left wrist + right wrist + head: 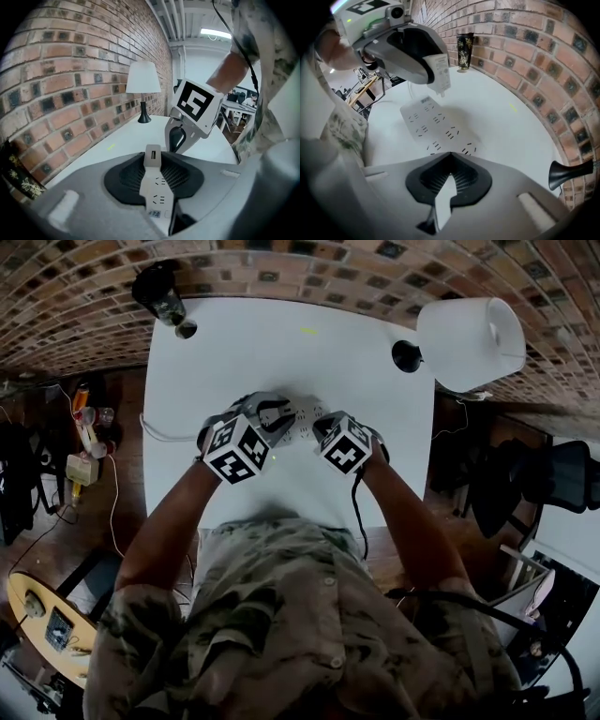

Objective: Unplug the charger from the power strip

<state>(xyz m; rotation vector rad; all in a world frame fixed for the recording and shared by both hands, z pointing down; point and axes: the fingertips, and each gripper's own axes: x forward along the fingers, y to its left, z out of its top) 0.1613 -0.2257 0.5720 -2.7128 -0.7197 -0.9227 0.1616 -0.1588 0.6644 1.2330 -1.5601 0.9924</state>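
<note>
A white power strip (433,124) lies flat in the middle of the white table (244,352); in the head view only a bit of it (306,416) shows between the two grippers. My left gripper (433,70) is shut on the white charger block (440,75) and holds it in the air above the strip, its prongs out of the sockets. In the left gripper view the charger (153,185) fills the gap between the jaws. My right gripper (450,153) points steeply down at the strip's near end, its tips together; whether they touch the strip is hidden.
A white-shaded lamp (469,338) on a black base (406,355) stands at the table's back right. A dark patterned cup (161,292) stands at the back left by the brick wall. A white cable (164,435) runs off the table's left edge.
</note>
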